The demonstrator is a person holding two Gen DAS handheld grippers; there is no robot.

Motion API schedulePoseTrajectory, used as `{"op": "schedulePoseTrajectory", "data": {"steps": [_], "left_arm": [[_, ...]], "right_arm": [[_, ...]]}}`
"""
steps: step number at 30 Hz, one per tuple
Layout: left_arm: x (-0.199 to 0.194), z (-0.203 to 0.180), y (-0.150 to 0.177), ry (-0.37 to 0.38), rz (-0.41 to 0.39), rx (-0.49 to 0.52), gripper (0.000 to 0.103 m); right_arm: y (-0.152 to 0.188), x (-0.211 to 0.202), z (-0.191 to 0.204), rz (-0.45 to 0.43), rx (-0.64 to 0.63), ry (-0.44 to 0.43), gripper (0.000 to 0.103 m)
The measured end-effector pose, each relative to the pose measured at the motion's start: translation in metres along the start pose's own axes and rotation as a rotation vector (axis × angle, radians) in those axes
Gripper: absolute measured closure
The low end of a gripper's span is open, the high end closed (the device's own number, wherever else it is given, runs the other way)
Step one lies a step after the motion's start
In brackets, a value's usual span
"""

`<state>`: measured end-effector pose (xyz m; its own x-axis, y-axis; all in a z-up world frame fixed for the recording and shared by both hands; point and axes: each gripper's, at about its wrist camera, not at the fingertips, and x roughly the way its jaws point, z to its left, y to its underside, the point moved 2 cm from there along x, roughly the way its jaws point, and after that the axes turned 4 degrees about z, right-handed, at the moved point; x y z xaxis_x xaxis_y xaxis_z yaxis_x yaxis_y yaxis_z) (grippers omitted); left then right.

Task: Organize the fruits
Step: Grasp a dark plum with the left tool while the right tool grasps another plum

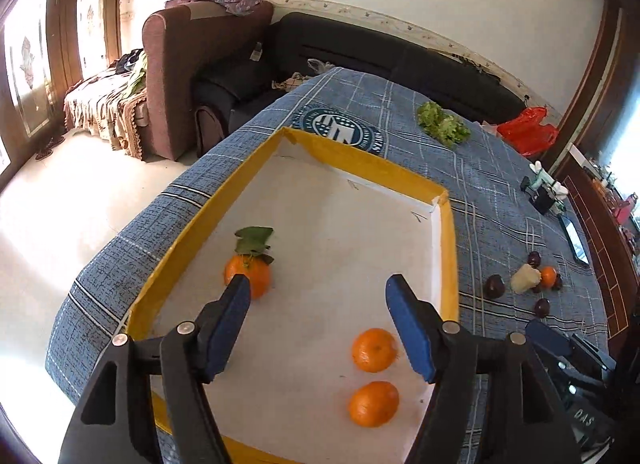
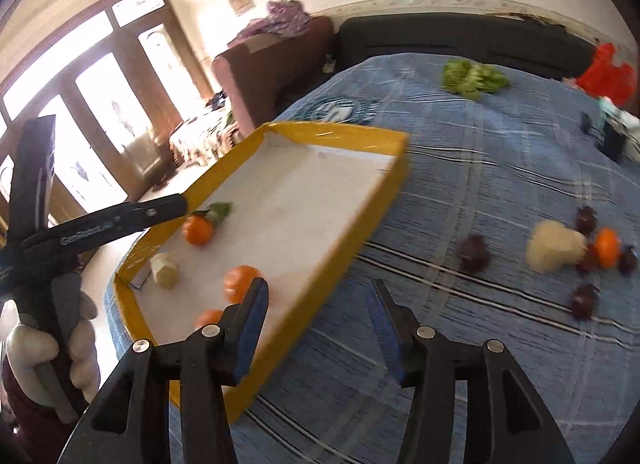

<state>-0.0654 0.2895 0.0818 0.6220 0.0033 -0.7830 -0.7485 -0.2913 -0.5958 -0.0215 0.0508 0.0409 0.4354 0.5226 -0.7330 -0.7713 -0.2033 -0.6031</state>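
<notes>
Both claws stand released, each with its blue pads spread and nothing between them. Left claw (image 1: 318, 284) hangs over the yellow-rimmed tray (image 1: 362, 168), whose white floor already carries three oranges: a leafy orange (image 1: 256, 274) close by the left finger, and two plain oranges (image 1: 374, 350) nearer the right wall. From the right wrist view a pale peeled piece (image 2: 164, 270) also lies in the tray's near corner. Right claw (image 2: 318, 292) hovers over the blue checked cloth on the tabletop (image 2: 480, 168), just outside the tray's long wall and well apart from the loose fruit.

That loose fruit is a small cluster to the right: a pale lump (image 2: 554, 246), a small orange (image 2: 607, 252) touching or nearly touching it, and several dark plums (image 2: 472, 252) scattered round. The picture is blurred there, so exact contact is hard to tell.

My judgement is that the step in hand is fetching the next piece from this cluster with the right claw. To do it well, pick an outlier first, such as the lone plum nearest the tray, since its sides are free for both pads. Come down straight, straddle the fruit at its widest part and close gently; round fruit will roll if nudged off centre. Lift clear of the tray wall before crossing, and set it in bare floor away from the oranges. Left claw should keep out of that path.
</notes>
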Motion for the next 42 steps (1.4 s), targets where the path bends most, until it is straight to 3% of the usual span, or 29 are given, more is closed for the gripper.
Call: {"op": "schedulePoseTrajectory", "data": {"steps": [4,8,13,19,31,40,42], "left_arm": [[-0.004,-0.037,0.008,0.035,-0.002,0.061,0.033],[0.009,-0.08,0.017,0.08,0.03,0.12,0.032],[0.031,-0.125,0.035,0.122,0.091,0.191,0.032],[0.048,-0.163,0.043,0.139,0.112,0.288,0.032],[0.104,-0.186,0.029,0.114,0.17,0.297,0.032],[0.133,-0.211,0.023,0.068,0.116,0.388,0.033],[0.142,-0.216,0.028,0.04,0.126,0.42,0.044]], "right_arm": [[0.017,-0.042,-0.065,-0.055,0.114,0.066,0.04],[0.035,-0.077,-0.133,-0.093,0.25,0.164,0.04],[0.046,-0.093,-0.176,-0.112,0.342,0.209,0.04],[0.034,-0.068,-0.177,-0.073,0.3,0.197,0.04],[0.012,-0.01,-0.159,0.007,0.171,0.215,0.04],[0.01,-0.006,-0.159,-0.009,0.161,0.222,0.05],[0.011,-0.007,-0.16,-0.013,0.168,0.219,0.055]]}}
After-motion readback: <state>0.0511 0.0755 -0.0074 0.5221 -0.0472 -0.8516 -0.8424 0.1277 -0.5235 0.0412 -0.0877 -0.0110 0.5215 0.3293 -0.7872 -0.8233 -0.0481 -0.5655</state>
